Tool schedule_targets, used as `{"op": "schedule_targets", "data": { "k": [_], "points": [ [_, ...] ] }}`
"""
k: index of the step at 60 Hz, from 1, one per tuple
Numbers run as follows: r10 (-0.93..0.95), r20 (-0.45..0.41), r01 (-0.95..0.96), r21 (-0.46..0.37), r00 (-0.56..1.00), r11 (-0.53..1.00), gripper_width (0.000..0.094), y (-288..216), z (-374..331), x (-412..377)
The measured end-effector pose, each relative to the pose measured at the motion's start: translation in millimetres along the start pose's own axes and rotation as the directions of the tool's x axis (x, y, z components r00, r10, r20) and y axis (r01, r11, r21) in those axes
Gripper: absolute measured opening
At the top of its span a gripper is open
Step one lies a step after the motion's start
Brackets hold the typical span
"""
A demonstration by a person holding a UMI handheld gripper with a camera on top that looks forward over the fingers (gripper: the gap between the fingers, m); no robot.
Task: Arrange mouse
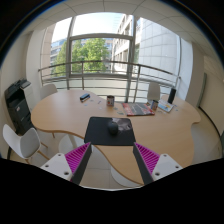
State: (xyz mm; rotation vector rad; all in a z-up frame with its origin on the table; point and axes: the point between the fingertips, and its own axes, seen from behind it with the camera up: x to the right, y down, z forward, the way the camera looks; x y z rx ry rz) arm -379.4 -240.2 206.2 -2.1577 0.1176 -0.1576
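A dark mouse point(120, 125) rests on a black mouse mat point(110, 130) near the front edge of a curved wooden table point(60, 115). My gripper point(112, 158) hangs above the table's near edge, well short of the mouse, with the mat just ahead of the fingers. The two fingers, with magenta pads point(78, 155), stand wide apart and nothing is between them. The mouse lies toward the right half of the mat.
White chairs point(22, 142) stand at the table's near left, another chair point(153, 92) at the far side. Small items and papers point(135, 107) lie on the far part of the table. A black device point(17, 98) stands at the left. Large windows with a railing lie behind.
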Motion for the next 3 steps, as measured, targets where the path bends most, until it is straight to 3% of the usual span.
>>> {"op": "schedule_targets", "data": {
  "k": [3],
  "points": [
    [-0.003,0.002,0.003,0.004,1.0,1.0,0.0844,-0.1,-2.3,0.5]
  ]
}}
